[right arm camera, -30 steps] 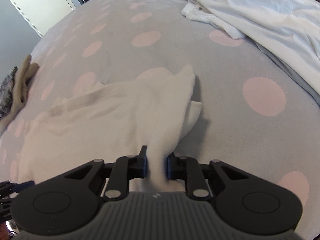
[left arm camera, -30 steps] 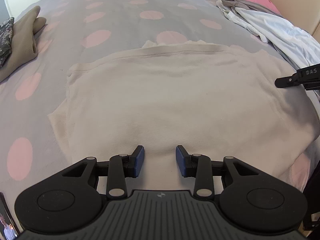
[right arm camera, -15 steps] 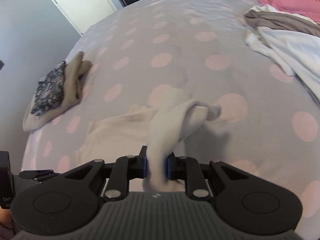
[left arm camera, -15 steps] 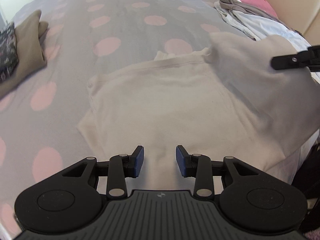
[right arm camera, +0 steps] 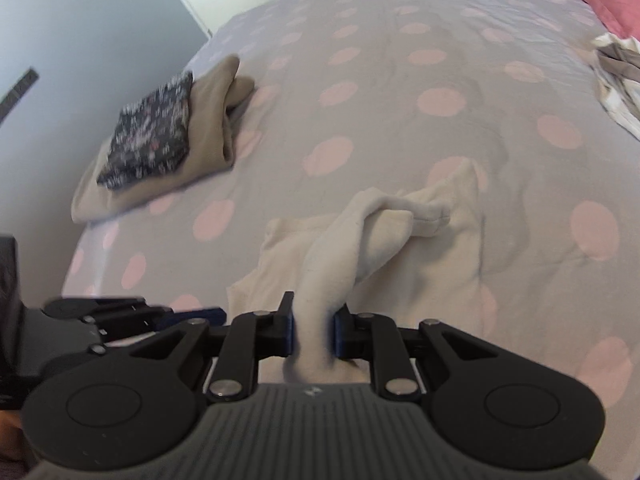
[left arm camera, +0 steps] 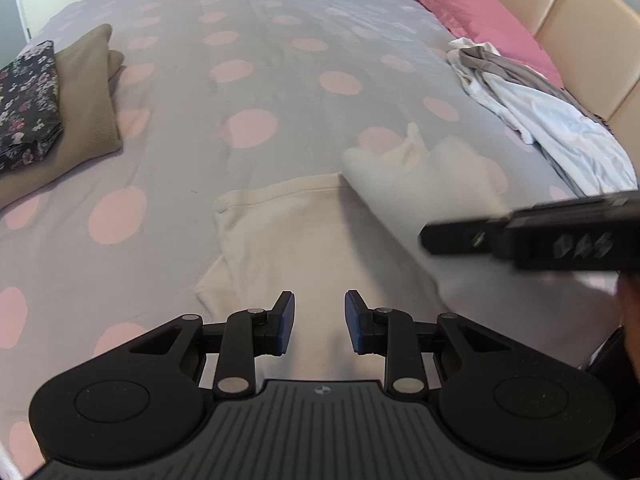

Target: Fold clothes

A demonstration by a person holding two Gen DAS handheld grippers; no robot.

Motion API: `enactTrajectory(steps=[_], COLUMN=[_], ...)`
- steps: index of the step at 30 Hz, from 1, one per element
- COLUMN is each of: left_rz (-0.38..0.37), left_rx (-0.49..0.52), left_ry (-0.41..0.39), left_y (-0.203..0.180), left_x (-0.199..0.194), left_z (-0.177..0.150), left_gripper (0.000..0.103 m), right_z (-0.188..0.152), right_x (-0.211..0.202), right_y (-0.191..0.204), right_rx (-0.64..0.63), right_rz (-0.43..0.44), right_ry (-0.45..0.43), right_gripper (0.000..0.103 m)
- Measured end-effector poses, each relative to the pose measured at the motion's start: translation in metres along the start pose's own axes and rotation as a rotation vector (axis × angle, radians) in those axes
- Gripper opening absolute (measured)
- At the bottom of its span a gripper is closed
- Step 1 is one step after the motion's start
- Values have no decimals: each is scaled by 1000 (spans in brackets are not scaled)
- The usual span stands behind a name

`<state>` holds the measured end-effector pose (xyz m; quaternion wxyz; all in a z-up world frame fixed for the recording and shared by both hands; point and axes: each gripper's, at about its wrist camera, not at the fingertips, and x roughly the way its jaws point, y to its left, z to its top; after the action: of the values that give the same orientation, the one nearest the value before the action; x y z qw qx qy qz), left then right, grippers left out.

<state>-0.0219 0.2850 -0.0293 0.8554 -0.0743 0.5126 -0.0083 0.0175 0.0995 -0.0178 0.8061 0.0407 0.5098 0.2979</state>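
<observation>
Nearest the left wrist camera, the left gripper (left arm camera: pixel 320 322) hung over the near part of the cream garment (left arm camera: pixel 304 240), its blue-padded jaws standing wide apart with nothing between them. Whether the fingertips touched the cloth could not be told. The garment lay on the grey bedspread with pink dots (left arm camera: pixel 248 80), its left portion spread flat with a seamed edge running across it.

From the right wrist camera, the right gripper (right arm camera: pixel 314 330) had its jaws drawn in narrow and clamped on a bunched length of the same garment. The cloth rose from the jaws as a thick rope, then draped forward in a loose twisted fold over the flat part. In the left view this lifted portion showed as a blurred cream mass right of centre, with the right gripper's black body crossing in front of it at the right edge. The left gripper appeared at the lower left of the right view, beside the garment.

Farther off on the left side of the bed sat a folded tan garment (left arm camera: pixel 86 96) with a folded dark floral piece (left arm camera: pixel 28 100) lying on top of it. On the far right lay a loose heap of white and grey clothes (left arm camera: pixel 532 108), well apart from the cream garment. Beyond that were a pink pillow (left arm camera: pixel 472 12) and a beige padded headboard (left arm camera: pixel 576 28).
</observation>
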Motion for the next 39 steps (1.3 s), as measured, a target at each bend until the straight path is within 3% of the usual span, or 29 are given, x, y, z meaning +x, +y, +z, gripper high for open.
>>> enactTrajectory(steps=[7,10,15,21,25,30,36,39], left_rz=[58,62,67,50,59,20,-34,-54], left_rx=[-26,-25,-33,-13,-19,-82,-89,-88], left_ry=[27,35,32,20,21,34,73,99], left_y=[13,14,14,6,7,16,11,5], left_x=[8,10,10,7,6,6,4,3], left_z=[-7,-10,-12,-14,-17,-24,-38,-48], left_gripper=[25,24,23,23,23,24,25,34], right_z=[-13,-15,-12,-9,-19,-46,-78,-94], right_x=[52,60,46,4,-8,2,-2,-4], right_y=[6,9,18,20,12,-7,-9,-4], right_rx=[8,10,-13,-67,-133,-165,-273,-330], right_rz=[-28,-15,-8,3,-50,-79,-45,-35], right_ry=[104,130,112,17,16,105,128,133], right_gripper=[21,27,34,34,34,34,34,34])
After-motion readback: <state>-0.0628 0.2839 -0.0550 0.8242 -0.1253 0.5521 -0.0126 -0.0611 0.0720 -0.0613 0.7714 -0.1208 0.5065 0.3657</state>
